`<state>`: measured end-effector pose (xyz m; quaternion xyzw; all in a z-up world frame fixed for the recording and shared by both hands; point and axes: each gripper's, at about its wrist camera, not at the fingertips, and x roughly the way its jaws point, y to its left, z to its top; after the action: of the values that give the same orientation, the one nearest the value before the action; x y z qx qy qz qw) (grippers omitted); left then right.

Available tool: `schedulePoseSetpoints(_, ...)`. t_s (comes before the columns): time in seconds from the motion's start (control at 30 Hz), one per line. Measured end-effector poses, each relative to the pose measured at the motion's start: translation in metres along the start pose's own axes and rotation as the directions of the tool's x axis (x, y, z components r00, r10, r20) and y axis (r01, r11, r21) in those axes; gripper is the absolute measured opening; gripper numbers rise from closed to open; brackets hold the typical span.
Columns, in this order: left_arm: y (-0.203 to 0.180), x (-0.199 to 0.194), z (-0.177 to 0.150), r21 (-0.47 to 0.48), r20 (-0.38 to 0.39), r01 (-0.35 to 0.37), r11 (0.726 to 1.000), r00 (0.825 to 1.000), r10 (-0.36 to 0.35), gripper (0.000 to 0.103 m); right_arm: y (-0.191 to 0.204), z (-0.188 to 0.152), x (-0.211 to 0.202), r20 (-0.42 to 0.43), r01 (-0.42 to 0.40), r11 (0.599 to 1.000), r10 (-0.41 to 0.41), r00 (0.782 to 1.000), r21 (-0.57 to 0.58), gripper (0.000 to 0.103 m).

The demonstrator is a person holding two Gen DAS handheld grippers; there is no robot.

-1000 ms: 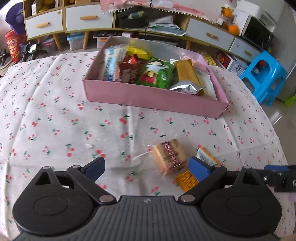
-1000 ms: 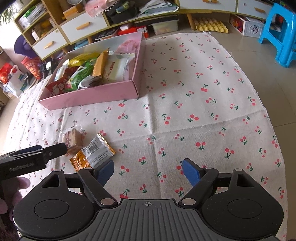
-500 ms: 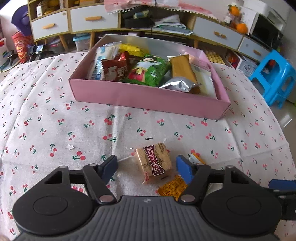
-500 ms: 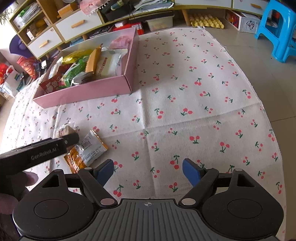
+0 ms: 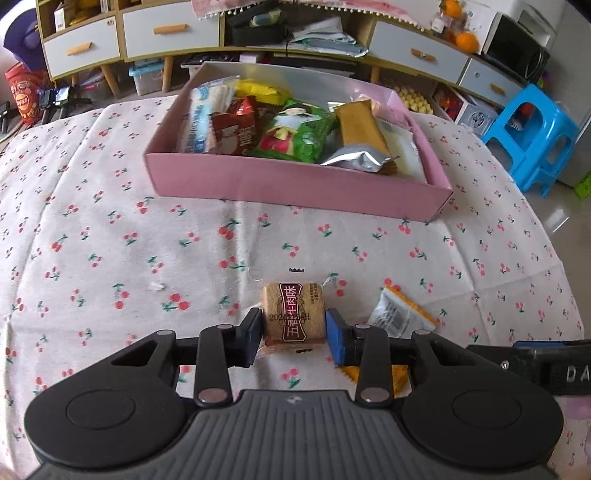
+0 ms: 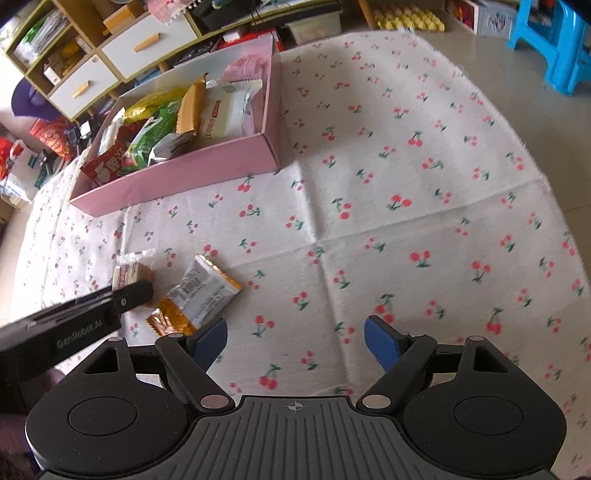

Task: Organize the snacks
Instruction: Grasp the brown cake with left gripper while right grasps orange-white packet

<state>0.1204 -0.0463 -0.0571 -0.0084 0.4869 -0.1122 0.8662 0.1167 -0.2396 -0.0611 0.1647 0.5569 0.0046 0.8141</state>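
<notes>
A small tan biscuit packet (image 5: 293, 312) with a dark red label lies on the cherry-print tablecloth. My left gripper (image 5: 294, 325) is shut on it, one blue pad pressing each side. From the right wrist view the same packet (image 6: 129, 273) shows just past the left gripper's black finger (image 6: 122, 297). An orange and white snack packet (image 5: 400, 317) lies just right of it, also seen as the orange packet (image 6: 201, 295). My right gripper (image 6: 295, 339) stands open over bare cloth, its left pad near that packet. The pink box (image 5: 295, 184) holds several snacks.
The pink box (image 6: 177, 181) sits at the far side of the table. A blue plastic stool (image 5: 532, 136) stands off the right edge. Low cabinets with drawers (image 5: 166, 33) line the back. A tiny white scrap (image 5: 155, 286) lies on the cloth to the left.
The left gripper's jaws have come together onto the biscuit packet, which first lay off to their right. The right gripper has stayed open and in nearly the same place.
</notes>
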Motion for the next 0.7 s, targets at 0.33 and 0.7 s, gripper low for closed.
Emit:
schedulePoseSetpoints(0.33, 0.034, -0.014, -0.002, -0.008, 0.007, -0.02, 1.0, 1.0, 0.02, 0.034, 0.031, 0.006, 0.017, -0.045, -0.051, 0.994, 0.055, 0.997, 0.096, 0.083)
schedulePoseSetpoints(0.7, 0.057, -0.021, -0.011, -0.003, 0.005, -0.042, 0.999, 0.999, 0.042, 0.034, 0.072, 0.008, 0.032, 0.037, 0.061, 0.995, -0.064, 0.997, 0.076, 0.085)
